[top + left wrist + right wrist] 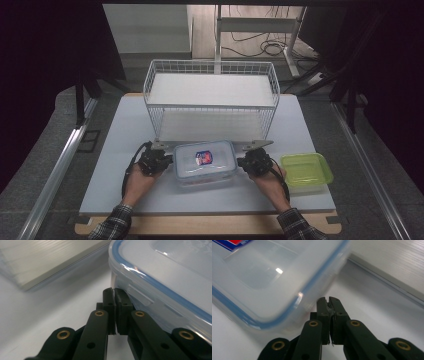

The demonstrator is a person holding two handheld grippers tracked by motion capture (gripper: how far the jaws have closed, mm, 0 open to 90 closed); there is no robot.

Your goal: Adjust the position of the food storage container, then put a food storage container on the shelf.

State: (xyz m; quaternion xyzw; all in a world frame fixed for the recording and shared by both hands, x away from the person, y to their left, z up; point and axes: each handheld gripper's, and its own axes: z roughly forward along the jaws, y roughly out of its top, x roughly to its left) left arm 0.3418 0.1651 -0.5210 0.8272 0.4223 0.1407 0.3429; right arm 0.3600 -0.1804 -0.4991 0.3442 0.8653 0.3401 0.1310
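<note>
Centrally, closed tongs flank a lidded clear box (205,162) beside a green tub (306,171).

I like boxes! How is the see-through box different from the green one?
The clear box wears a lid with a blue seal and a red-and-blue sticker; the green box shows neither. The clear box sits between the left gripper and right gripper; the green box sits alone, right of them. Both rest on the table.

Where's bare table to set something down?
Free: left of the wire rack, out to the table edge, and the front strip below the clear container. Crowded: centre front, both grippers against the container, and the green container at right.
</note>
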